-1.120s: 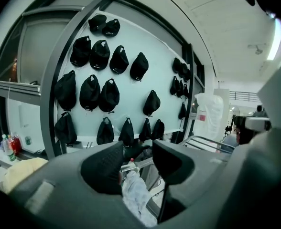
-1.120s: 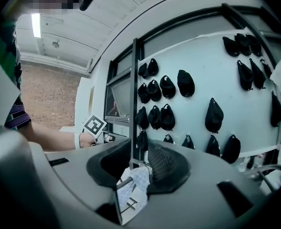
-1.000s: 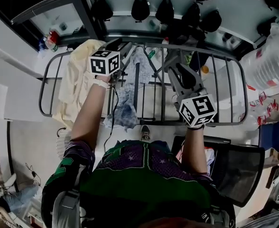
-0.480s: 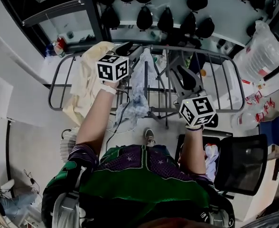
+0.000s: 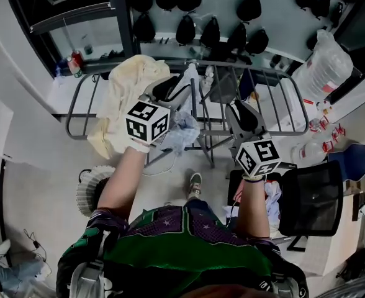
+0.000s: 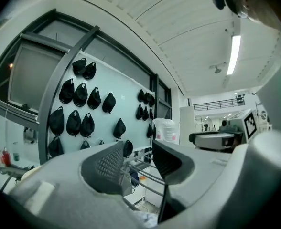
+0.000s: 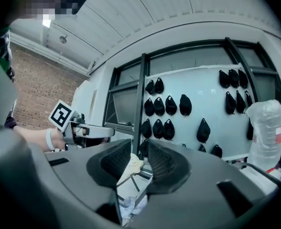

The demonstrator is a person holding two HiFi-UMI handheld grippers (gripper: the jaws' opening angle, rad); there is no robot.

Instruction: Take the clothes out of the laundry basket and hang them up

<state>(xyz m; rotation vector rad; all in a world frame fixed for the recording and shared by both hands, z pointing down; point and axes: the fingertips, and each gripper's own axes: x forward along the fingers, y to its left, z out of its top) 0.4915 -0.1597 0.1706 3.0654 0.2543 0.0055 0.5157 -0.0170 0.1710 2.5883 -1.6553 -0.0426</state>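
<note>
blue garment partly hidden beneath left gripper, edges unclear

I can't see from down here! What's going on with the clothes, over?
Left tool, right tool: both open, empty. Blue-white garment on drying rack, cream cloth draped beside it. Nothing blocking.

Rows of black caps hang on the pale wall ahead of the left gripper. Clear plastic bag sits well right of the right gripper. Black chair is behind it, to its right.
</note>
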